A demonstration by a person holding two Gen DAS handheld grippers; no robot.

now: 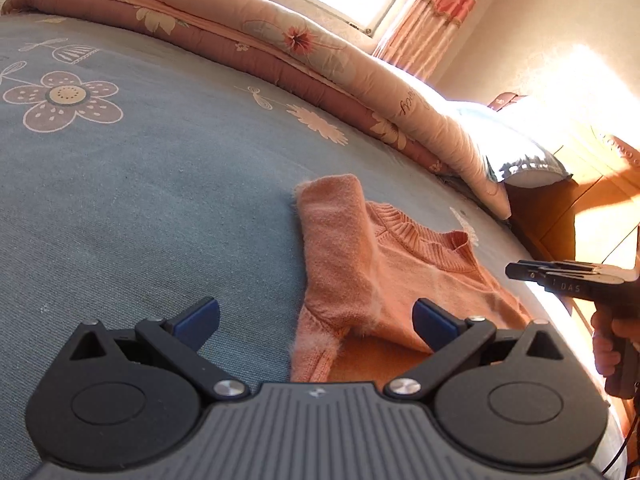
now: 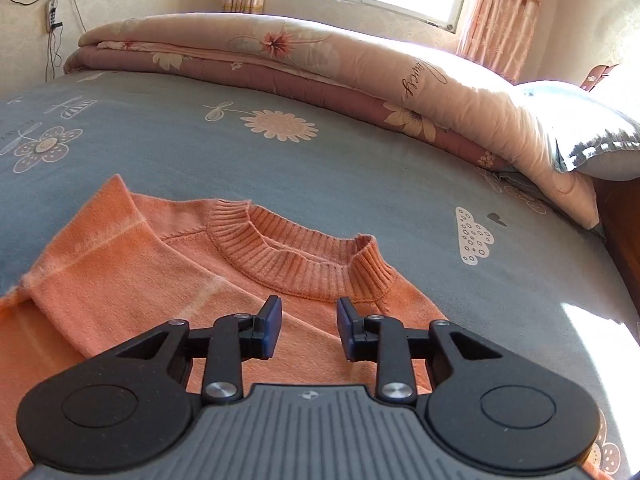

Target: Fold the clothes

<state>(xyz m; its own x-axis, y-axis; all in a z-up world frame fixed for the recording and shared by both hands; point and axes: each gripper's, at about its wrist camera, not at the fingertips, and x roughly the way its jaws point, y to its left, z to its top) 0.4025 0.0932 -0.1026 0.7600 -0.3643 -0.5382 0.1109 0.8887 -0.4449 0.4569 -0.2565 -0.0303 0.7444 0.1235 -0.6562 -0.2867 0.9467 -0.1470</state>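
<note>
Orange sweater (image 1: 384, 280) btwn wide-apart jaws.

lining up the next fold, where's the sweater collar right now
The ribbed collar sits just ahead of the open right gripper in the right wrist view, on the orange sweater on the blue bedsheet.

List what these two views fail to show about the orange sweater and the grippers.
- Sweater hem: both views, hidden behind the gripper bodies and the bottom edge.
- Its right sleeve: not seen in either view.
- Right gripper jaws: left wrist view, seen side-on, gap unreadable there; the right wrist view shows them apart.
</note>
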